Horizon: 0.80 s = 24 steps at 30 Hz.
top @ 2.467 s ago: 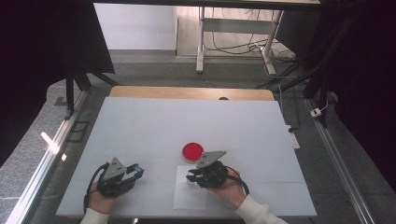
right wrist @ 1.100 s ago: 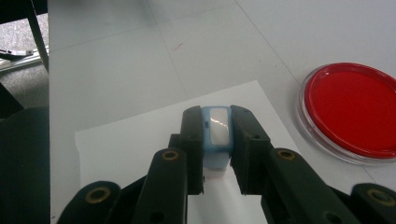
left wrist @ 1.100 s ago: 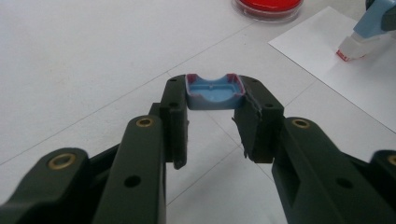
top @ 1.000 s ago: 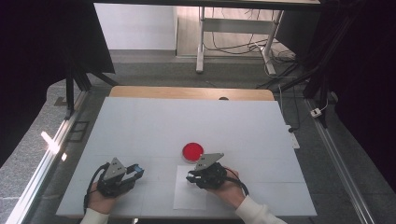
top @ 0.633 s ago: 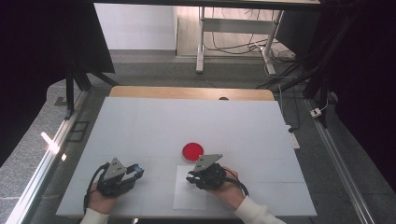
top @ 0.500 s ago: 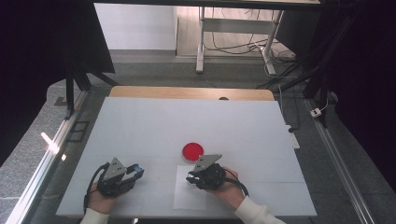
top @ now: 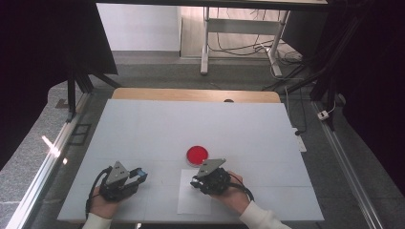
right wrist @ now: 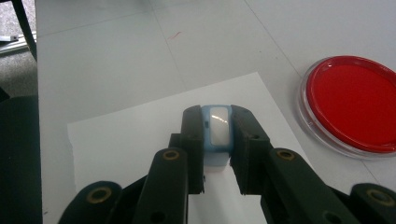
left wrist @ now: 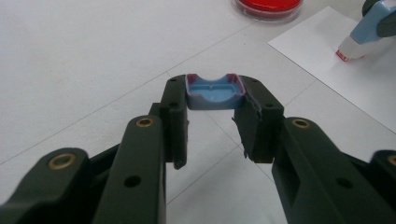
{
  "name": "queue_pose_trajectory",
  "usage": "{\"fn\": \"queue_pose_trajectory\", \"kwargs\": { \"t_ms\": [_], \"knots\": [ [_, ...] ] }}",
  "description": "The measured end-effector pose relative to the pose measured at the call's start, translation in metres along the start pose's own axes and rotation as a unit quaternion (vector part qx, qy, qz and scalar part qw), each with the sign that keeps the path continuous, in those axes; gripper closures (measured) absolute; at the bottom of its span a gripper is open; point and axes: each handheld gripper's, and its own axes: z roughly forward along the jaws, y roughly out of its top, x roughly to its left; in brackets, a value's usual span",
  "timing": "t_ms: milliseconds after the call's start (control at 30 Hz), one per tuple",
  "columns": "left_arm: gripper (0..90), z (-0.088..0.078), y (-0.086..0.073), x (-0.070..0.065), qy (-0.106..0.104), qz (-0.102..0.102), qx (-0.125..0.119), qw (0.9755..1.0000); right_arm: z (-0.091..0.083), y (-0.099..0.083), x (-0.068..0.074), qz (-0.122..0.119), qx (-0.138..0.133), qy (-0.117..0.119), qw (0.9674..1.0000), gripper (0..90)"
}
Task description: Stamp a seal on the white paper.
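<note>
On near paper (top: 193, 200): stamp (right wrist: 217, 133) upright, clenched by right gripper (top: 199, 180)
Far of stamp: red pad (top: 197, 154)
Left gripper (left wrist: 212, 100): grasping 1 cap (left wrist: 213, 92)

Grippers: we count two, the left gripper (top: 125, 177) and the right gripper (top: 210, 177).
Stamps: we see one (right wrist: 217, 130).
Caps: we see one (left wrist: 215, 92).
Red dishes: we count one (top: 197, 154).
Paper sheets: we count one (top: 191, 202).
Tables: we see one (top: 191, 124).
</note>
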Motion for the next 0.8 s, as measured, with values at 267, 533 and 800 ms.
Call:
{"fn": "queue_pose_trajectory", "kwargs": {
  "t_ms": [267, 533, 800],
  "knots": [
    [64.6, -0.0001, 0.0001, -0.0004, 0.001, 0.000, -0.001, 1.0000, 0.0006, -0.0029, 0.0002, 0.001, -0.011, 0.002, 0.9999, 76.7],
    [64.6, 0.0005, 0.0005, -0.0001, 0.000, -0.002, 0.000, 1.0000, 0.0009, -0.0044, 0.0007, -0.001, -0.016, 0.001, 0.9999, 76.9],
    [64.6, 0.0007, 0.0008, -0.0007, 0.002, -0.001, -0.001, 1.0000, 0.0009, -0.0037, 0.0001, -0.004, -0.011, -0.001, 0.9999, 77.0]
  ]
}}
